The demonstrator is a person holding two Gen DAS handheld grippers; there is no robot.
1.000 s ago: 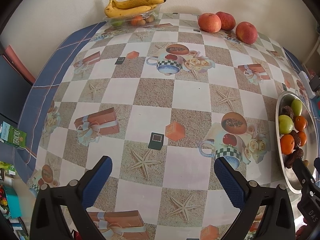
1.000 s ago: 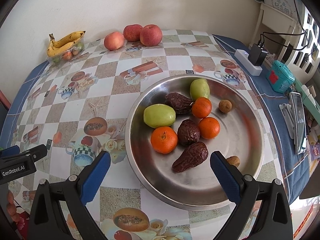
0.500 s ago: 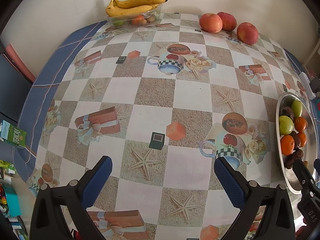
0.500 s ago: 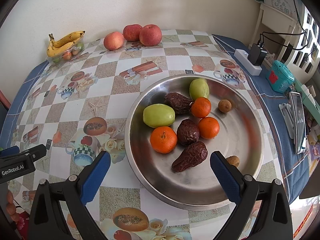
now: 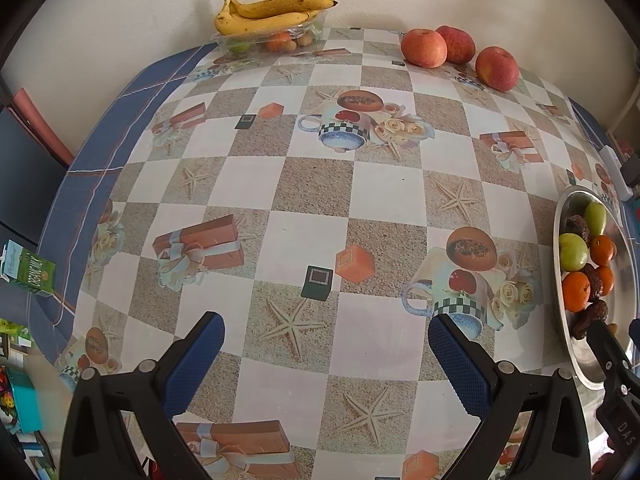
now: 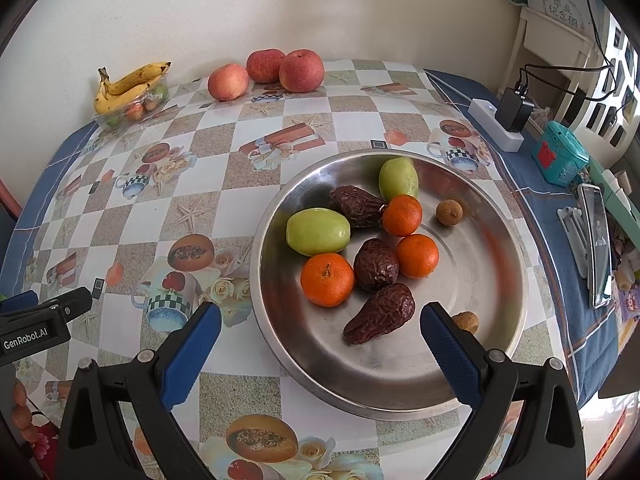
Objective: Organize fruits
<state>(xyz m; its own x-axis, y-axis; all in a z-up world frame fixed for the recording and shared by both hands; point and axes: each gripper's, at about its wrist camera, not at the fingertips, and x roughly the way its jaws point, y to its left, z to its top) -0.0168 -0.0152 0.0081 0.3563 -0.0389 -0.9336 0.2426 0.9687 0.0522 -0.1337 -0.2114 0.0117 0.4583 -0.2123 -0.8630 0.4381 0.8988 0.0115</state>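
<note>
The table [image 5: 320, 184] carries a checkered oilcloth printed with cups, gift boxes and starfish, bordered in blue, and stands against a plain cream wall. Far ahead of the left gripper [image 5: 326, 356], at the wall, a clear plastic tray [image 5: 264, 38] holds small fruit with a banana bunch [image 5: 272, 14] on top; three red apples [image 5: 458, 52] sit ahead and to its right. A steel bowl [image 6: 492, 312] lies directly ahead of the right gripper [image 6: 320, 344]. It contains two green fruits [image 6: 318, 231], three tangerines [image 6: 327, 279], three wrinkled dark fruits [image 6: 380, 314] and two small brown round fruits [image 6: 449, 212].

To the right of the right gripper, on the blue border, lie a white power strip [image 6: 496, 124] with a black plug, a teal box [image 6: 560, 158] and a phone [image 6: 598, 240]. The contents of the plastic tray are too small to identify. In the left wrist view the bowl is cut off at the right edge. One small brown fruit is partly hidden behind the right gripper's right finger.

Both grippers stand with jaws spread wide, holding and touching nothing. The left gripper hovers above bare oilcloth; the right gripper's fingers frame the near rim of the bowl.
</note>
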